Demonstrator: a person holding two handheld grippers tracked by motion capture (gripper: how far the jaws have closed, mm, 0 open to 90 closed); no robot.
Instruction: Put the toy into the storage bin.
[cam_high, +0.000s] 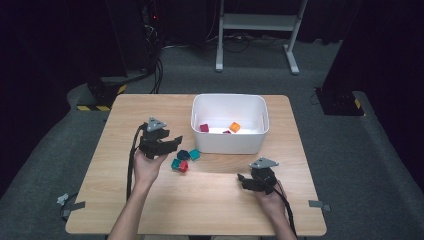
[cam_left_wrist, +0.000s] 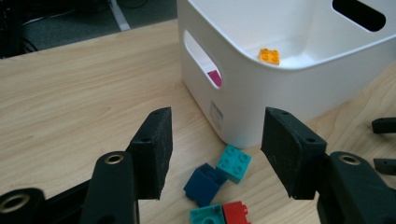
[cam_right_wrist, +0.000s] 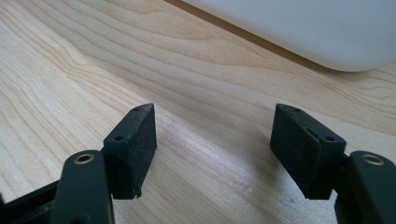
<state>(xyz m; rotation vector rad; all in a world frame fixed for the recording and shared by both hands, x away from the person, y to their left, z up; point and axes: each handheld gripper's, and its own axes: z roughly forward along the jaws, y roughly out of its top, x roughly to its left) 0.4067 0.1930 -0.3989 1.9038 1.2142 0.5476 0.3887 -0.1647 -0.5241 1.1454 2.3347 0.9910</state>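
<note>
Your left gripper (cam_high: 172, 141) hangs with its jaws spread wide and nothing between them, above a cluster of four bricks: a teal brick (cam_left_wrist: 233, 163), a dark blue brick (cam_left_wrist: 205, 183), a second teal brick (cam_left_wrist: 208, 216) and a red brick (cam_left_wrist: 237, 214), just beside the white bin (cam_high: 229, 145). An orange brick (cam_left_wrist: 269, 56) and a magenta brick (cam_high: 204, 128) lie inside the bin. Your right gripper (cam_high: 244, 180) rests low over bare wooden table (cam_high: 210, 200), jaws equally wide, gripping nothing.

Both black grippers carry grey three-cornered plates, brass-ringed screw holes, square-padded jaws and trailing black cables.
</note>
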